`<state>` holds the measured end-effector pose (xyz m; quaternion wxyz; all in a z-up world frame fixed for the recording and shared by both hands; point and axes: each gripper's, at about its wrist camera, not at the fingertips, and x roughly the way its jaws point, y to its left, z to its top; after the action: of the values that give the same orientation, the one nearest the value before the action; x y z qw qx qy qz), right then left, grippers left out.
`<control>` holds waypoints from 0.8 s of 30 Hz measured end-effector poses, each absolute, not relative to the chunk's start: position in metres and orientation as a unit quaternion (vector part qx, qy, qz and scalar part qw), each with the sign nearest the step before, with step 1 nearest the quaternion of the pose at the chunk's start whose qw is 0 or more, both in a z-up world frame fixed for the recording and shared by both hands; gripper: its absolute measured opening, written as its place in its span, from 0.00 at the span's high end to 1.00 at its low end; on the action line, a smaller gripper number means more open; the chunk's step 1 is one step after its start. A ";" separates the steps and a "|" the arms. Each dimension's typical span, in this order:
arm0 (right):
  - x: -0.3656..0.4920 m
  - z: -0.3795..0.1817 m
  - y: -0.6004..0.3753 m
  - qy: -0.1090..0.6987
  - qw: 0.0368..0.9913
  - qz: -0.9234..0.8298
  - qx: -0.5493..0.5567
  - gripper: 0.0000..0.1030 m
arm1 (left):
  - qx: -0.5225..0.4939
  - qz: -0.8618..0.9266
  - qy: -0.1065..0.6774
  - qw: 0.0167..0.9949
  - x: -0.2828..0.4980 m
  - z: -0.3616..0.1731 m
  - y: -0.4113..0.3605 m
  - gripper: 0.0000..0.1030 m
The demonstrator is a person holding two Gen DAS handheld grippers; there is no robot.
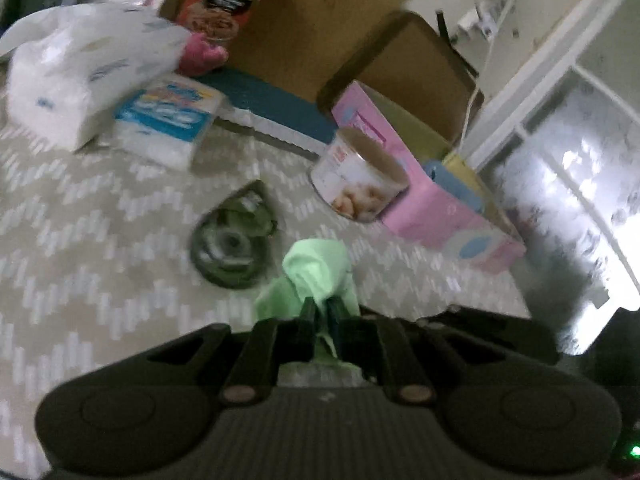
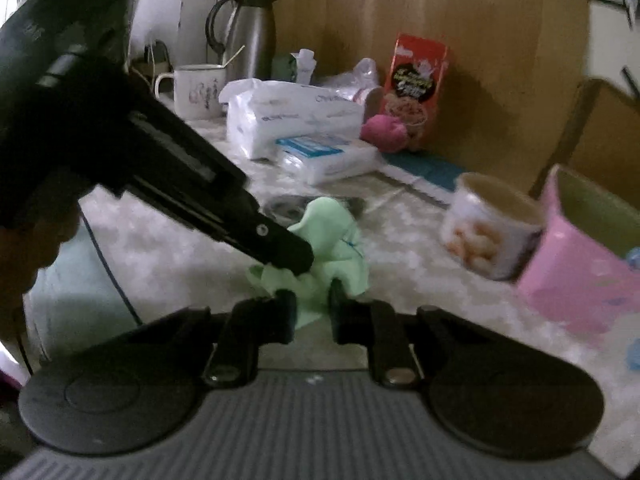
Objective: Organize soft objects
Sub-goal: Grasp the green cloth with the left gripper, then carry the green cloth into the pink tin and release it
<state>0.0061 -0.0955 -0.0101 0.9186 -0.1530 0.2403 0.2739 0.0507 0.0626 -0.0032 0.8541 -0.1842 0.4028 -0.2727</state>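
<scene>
On the patterned table (image 1: 80, 208), near its middle and clear of the pink box (image 1: 432, 208), the green cloth (image 1: 316, 264) is pinched by the closed left gripper (image 1: 320, 312) and straddled by the narrowly parted right gripper (image 2: 312, 300); recommend securing a second grip before lifting.
</scene>
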 end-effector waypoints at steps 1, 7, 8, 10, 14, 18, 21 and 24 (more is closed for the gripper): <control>0.003 -0.010 -0.099 0.237 0.920 0.265 -0.162 0.81 | -0.174 -0.273 0.405 0.855 0.052 -0.003 0.055 0.88; 0.000 -0.014 -0.135 0.235 0.936 0.212 -0.155 0.81 | -0.120 -0.289 0.409 0.857 0.053 -0.002 0.009 0.79; -0.001 -0.015 -0.145 0.236 0.940 0.203 -0.142 0.78 | -0.111 -0.291 0.408 0.858 0.053 -0.001 0.003 0.75; -0.003 -0.017 -0.158 0.236 0.944 0.188 -0.130 0.70 | -0.095 -0.293 0.406 0.860 0.052 0.002 -0.008 0.65; -0.008 -0.019 -0.184 0.239 0.950 0.173 -0.100 0.62 | -0.067 -0.298 0.403 0.863 0.049 0.006 -0.028 0.54; -0.015 -0.019 -0.201 0.246 0.949 0.186 -0.058 0.61 | -0.037 -0.296 0.397 0.868 0.046 0.007 -0.045 0.54; -0.022 -0.019 -0.199 0.241 0.945 0.214 -0.059 0.61 | -0.042 -0.303 0.401 0.863 0.049 0.008 -0.049 0.55; -0.024 -0.020 -0.190 0.235 0.940 0.238 -0.066 0.61 | -0.066 -0.327 0.416 0.846 0.054 0.007 -0.055 0.55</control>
<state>-0.0242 -0.1904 -0.0203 0.9400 -0.0663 0.2354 0.2379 0.0544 -0.0549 0.0066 0.8458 -0.0660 0.4165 -0.3268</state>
